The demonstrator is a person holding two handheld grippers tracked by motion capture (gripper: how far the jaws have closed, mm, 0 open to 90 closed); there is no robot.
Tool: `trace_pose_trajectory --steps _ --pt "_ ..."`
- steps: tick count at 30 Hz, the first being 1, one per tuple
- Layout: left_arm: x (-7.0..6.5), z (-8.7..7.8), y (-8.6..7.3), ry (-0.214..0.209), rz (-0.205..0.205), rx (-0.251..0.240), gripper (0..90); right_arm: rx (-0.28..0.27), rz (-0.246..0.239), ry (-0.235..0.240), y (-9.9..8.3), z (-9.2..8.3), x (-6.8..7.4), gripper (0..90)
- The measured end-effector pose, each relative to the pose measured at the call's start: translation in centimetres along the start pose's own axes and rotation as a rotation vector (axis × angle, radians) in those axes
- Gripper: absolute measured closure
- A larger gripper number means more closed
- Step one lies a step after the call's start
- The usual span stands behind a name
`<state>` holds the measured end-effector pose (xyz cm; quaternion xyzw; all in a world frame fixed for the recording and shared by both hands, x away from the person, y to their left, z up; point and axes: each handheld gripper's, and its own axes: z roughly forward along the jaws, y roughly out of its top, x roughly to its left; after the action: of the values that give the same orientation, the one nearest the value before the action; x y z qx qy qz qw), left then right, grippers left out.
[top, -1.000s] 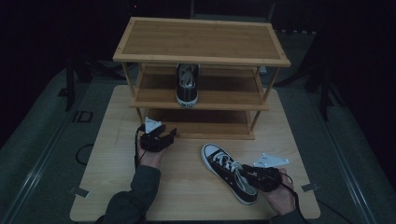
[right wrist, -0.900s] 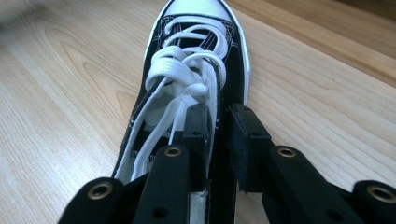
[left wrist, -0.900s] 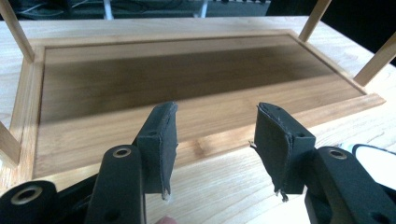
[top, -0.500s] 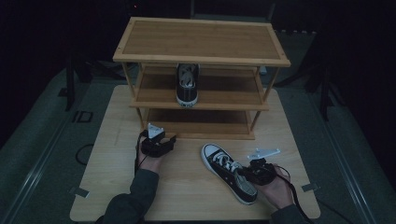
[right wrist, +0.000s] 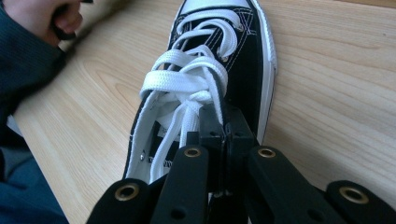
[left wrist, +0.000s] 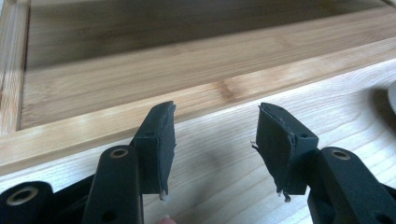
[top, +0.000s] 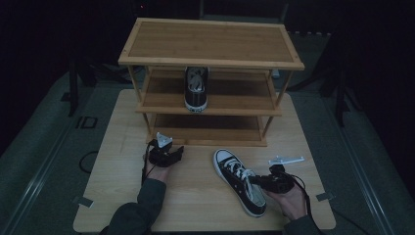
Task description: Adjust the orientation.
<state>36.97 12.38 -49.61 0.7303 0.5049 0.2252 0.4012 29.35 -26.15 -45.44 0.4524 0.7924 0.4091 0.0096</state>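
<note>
A black sneaker with white laces [top: 238,182] lies on the wooden table [top: 117,147], toe toward the rack. My right gripper [top: 255,180] is shut on the sneaker's right side wall near the ankle opening. In the right gripper view the jaws [right wrist: 223,126] meet on the black canvas edge of the sneaker [right wrist: 219,42]. My left gripper [top: 177,152] rests low over the table in front of the rack. Its jaws [left wrist: 215,140] stand open with nothing between them. A matching sneaker [top: 195,90] stands on the rack's middle shelf.
The three-tier bamboo rack [top: 210,41] stands at the table's far side; its bottom shelf [left wrist: 140,79] lies just ahead of the left jaws. The person's left hand [right wrist: 42,18] is beyond the sneaker. Dark floor surrounds the table.
The right gripper has edged left against the sneaker's side and its jaws have come together on it. The left gripper has sunk a little toward the table.
</note>
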Motion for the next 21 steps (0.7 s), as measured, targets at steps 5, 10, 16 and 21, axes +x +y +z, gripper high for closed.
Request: trace_pose_trajectory --steps 5,10,16,21 --pt "0.0 0.2 -0.1 0.011 0.0 -0.003 47.9 -0.037 0.043 0.022 -0.1 -0.4 0.2 89.0" --pt "0.2 0.3 -0.2 0.021 -0.005 0.004 46.7 -0.088 0.062 0.041 0.2 -1.3 0.5 89.0" --pt "0.2 0.6 -0.4 0.023 -0.005 0.013 46.6 -0.168 0.077 0.064 0.9 -3.2 1.3 88.9" --pt "0.1 0.8 -0.5 0.025 0.0 0.017 46.6 -0.223 0.07 0.077 1.8 -4.9 2.2 88.9"
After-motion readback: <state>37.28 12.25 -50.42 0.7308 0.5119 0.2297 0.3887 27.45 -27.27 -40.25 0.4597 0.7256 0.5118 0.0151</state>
